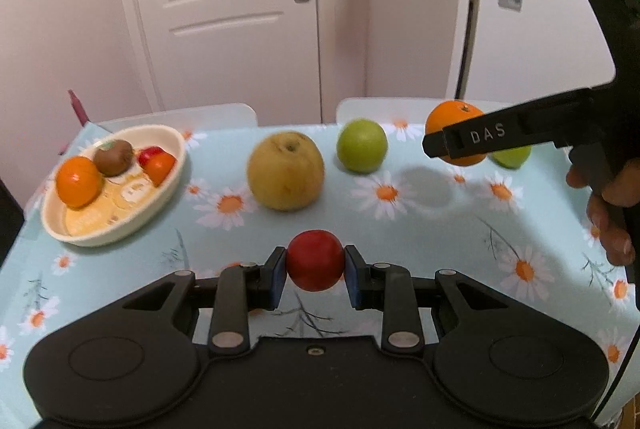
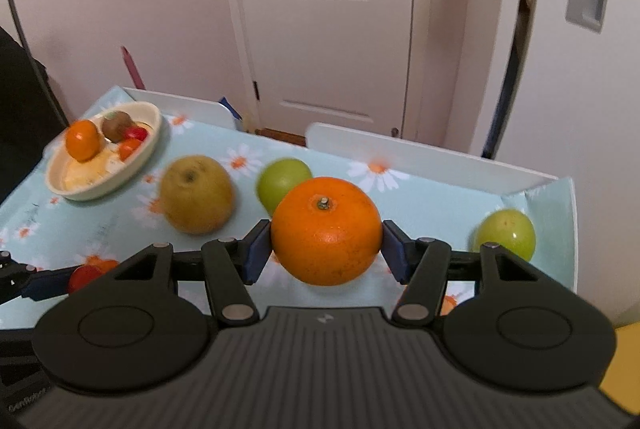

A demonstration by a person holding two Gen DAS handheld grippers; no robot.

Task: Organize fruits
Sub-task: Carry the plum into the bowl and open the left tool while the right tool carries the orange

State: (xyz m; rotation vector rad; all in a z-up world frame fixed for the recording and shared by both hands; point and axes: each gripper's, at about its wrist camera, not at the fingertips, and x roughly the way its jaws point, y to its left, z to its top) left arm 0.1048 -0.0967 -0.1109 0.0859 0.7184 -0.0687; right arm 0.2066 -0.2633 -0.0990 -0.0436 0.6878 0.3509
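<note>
Gripping a small red fruit (image 1: 315,260) between its blue pads, the left gripper (image 1: 315,269) holds it just above the daisy-print tablecloth (image 1: 420,229). The right gripper (image 2: 326,249) clamps a large orange (image 2: 326,231). A cream bowl (image 1: 168,185) at far left holds an orange, a kiwi and red pieces. A yellow pear (image 1: 285,170) and green apple (image 1: 362,146) sit between.

Both wrist views look forward, close over the table (image 1: 420,225), sharing the bowl (image 1: 168,185).
</note>
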